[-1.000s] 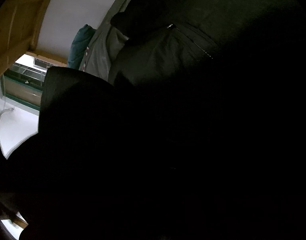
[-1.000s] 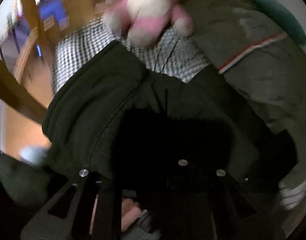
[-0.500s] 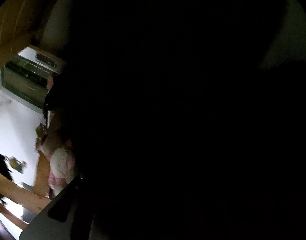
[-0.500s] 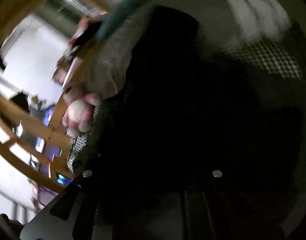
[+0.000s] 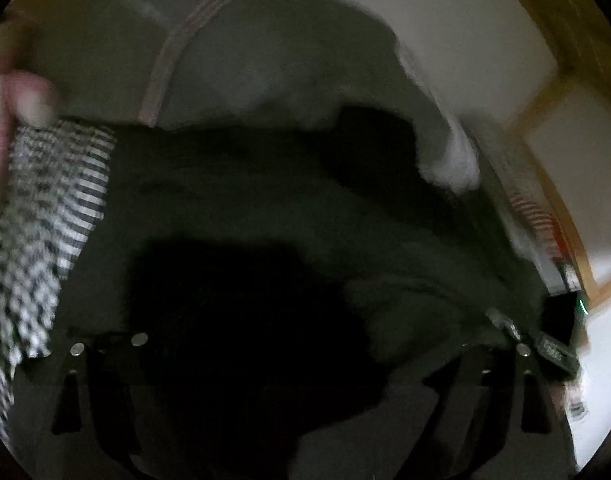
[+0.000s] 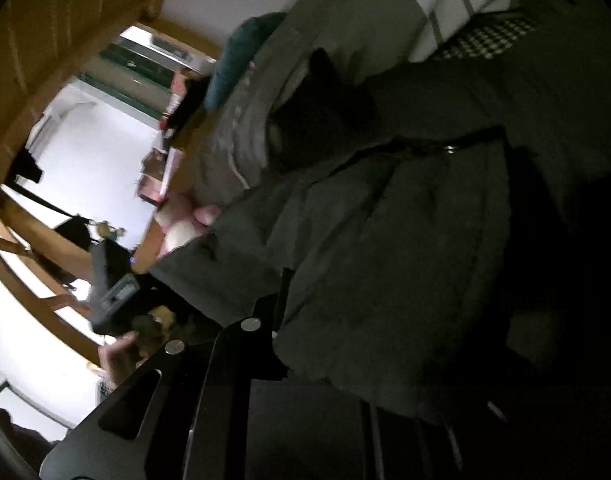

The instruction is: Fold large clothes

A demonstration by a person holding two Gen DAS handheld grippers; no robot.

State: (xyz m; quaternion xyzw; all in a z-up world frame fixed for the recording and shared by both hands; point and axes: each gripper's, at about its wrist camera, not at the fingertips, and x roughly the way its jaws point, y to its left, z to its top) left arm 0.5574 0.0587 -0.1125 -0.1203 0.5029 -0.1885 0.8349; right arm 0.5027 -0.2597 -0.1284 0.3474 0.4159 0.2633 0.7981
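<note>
Mid-fold: dark green jacket [image 5: 289, 208] lies bunched on the bed; left gripper [image 5: 301, 364] jaws opening, nothing between them; right gripper [image 6: 273, 320] pinches a jacket edge, likely to carry across next.

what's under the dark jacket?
The dark jacket lies on a checked sheet, which shows past its left edge, with a grey blanket beyond its far edge. Whatever lies directly beneath the jacket is covered.
</note>
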